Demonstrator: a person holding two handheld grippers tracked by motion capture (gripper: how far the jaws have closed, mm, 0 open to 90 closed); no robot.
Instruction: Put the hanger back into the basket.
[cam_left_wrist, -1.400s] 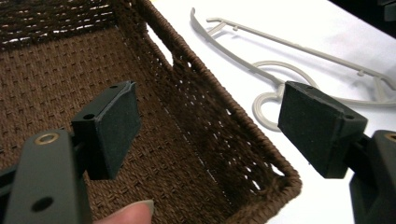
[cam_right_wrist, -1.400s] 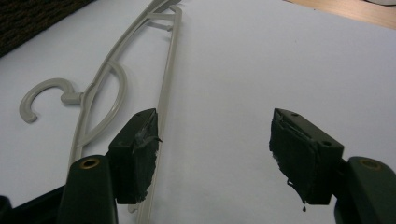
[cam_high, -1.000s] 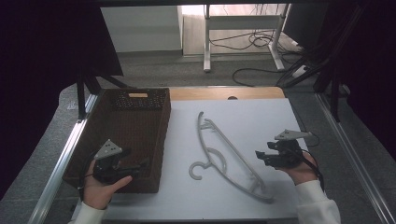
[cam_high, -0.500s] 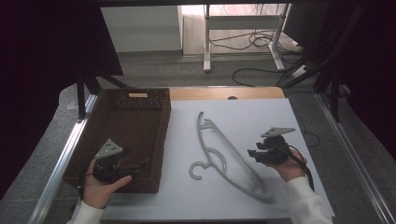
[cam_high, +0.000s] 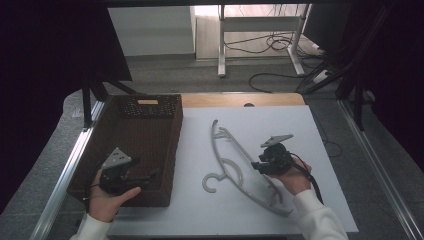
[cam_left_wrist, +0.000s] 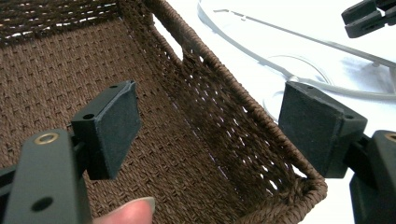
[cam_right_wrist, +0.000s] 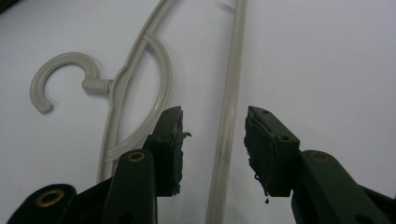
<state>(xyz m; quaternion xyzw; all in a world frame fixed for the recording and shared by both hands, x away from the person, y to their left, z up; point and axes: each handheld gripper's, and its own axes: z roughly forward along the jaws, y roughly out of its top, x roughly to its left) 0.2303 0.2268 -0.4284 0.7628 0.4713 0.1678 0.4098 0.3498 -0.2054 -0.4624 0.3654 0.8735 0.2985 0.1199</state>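
White tabletop (cam_high: 300, 125), brown wicker basket (cam_high: 131, 145), grey hanger (cam_high: 235, 167), both claws open, left claw (cam_high: 150, 177), right claw (cam_high: 257, 166).

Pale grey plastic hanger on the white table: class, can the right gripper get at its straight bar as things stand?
Probably yes. The right gripper is open, its jaws either side of the straight bar of the pale grey plastic hanger, with nothing between them. Closing should grip it.

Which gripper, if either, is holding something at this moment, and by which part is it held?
Neither. The right gripper is open, its jaws either side of the hanger's straight bar, not closed on it. The left gripper is open astride the basket's wall.
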